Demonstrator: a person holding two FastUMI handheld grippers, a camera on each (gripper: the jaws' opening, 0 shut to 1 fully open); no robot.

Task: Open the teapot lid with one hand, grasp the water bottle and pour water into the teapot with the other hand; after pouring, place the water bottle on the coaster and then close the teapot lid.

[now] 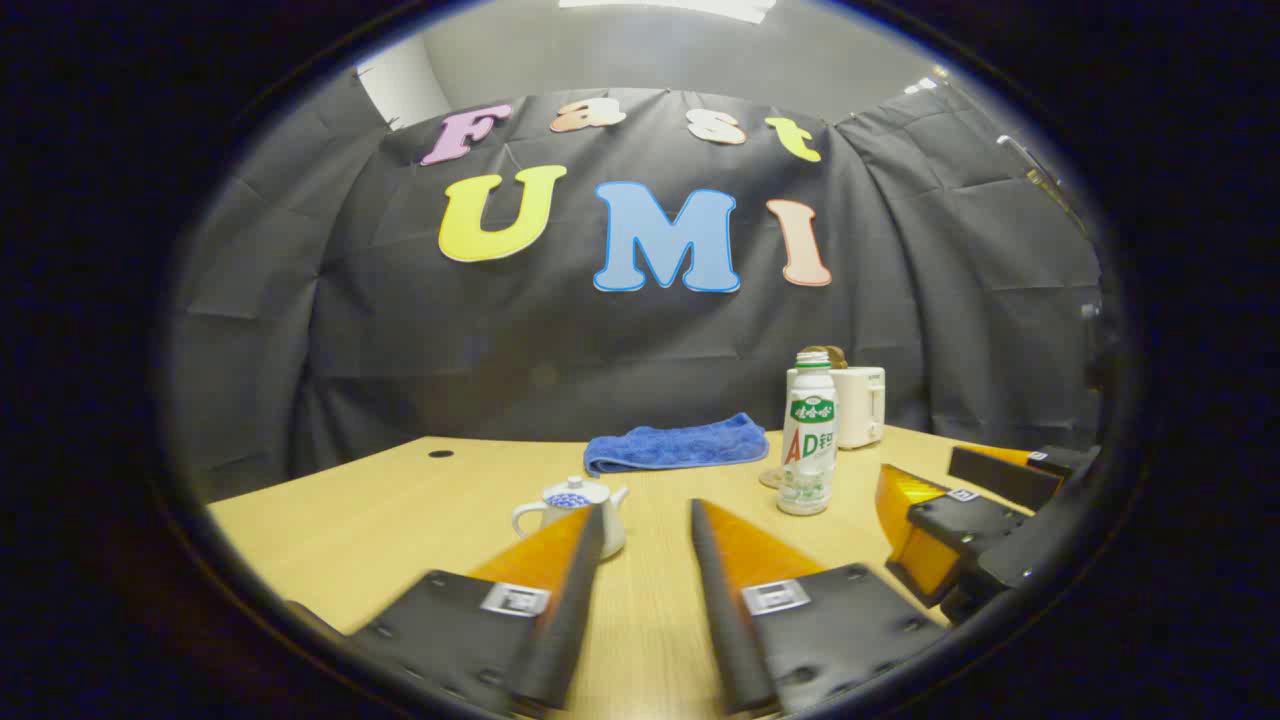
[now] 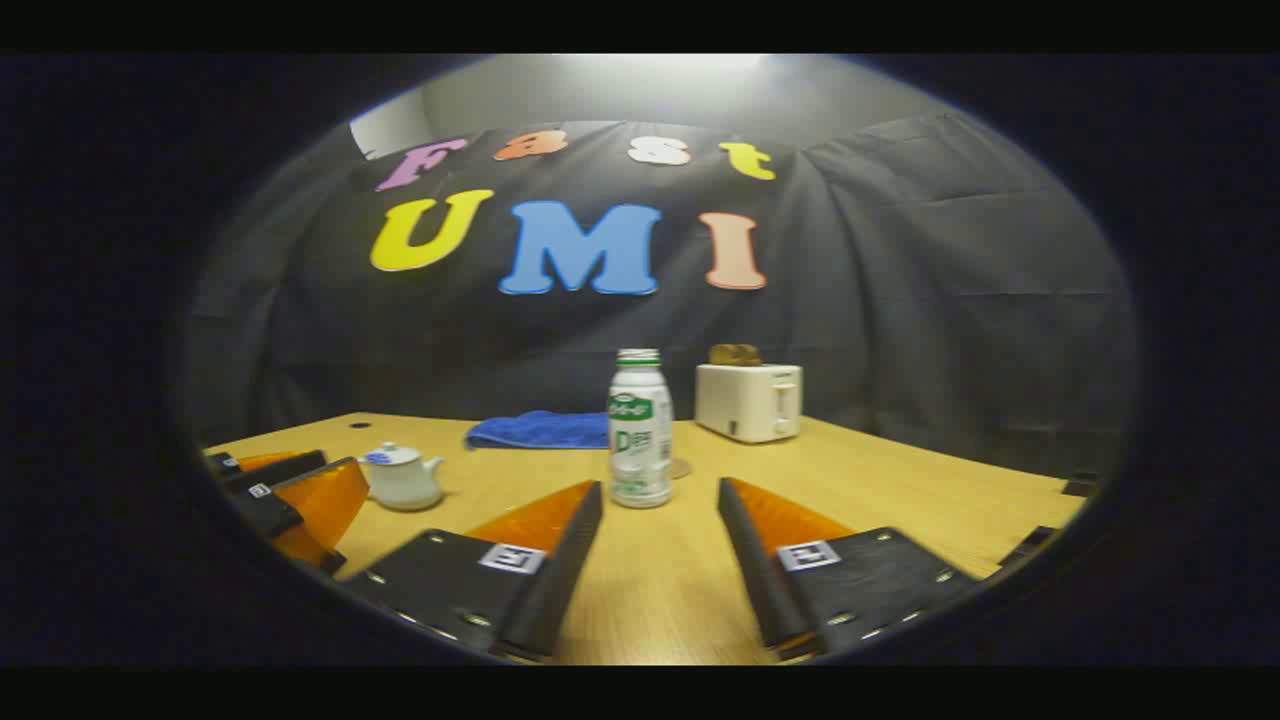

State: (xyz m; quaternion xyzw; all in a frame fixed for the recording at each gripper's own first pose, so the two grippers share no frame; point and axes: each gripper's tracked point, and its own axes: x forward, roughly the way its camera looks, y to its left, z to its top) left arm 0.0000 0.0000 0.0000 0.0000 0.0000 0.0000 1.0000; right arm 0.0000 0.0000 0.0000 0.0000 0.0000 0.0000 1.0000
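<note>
A small white teapot (image 1: 570, 508) with blue pattern and its lid on stands on the wooden table (image 1: 400, 510), just beyond my left gripper (image 1: 645, 510), which is open and empty. A white water bottle (image 2: 640, 430) with green cap and label stands upright ahead of my open right gripper (image 2: 660, 490), slightly left of the gap between its fingers. In the left gripper view the bottle (image 1: 808, 435) is right of centre and the right gripper (image 1: 985, 505) is at the right edge. A coaster (image 2: 680, 467) peeks out behind the bottle. The teapot (image 2: 402, 477) sits left, next to the left gripper (image 2: 290, 500).
A folded blue towel (image 1: 675, 443) lies at the back of the table. A white toaster (image 2: 750, 400) with toast in it stands at the back right. The table has a small dark hole (image 1: 440, 454) near its far left edge.
</note>
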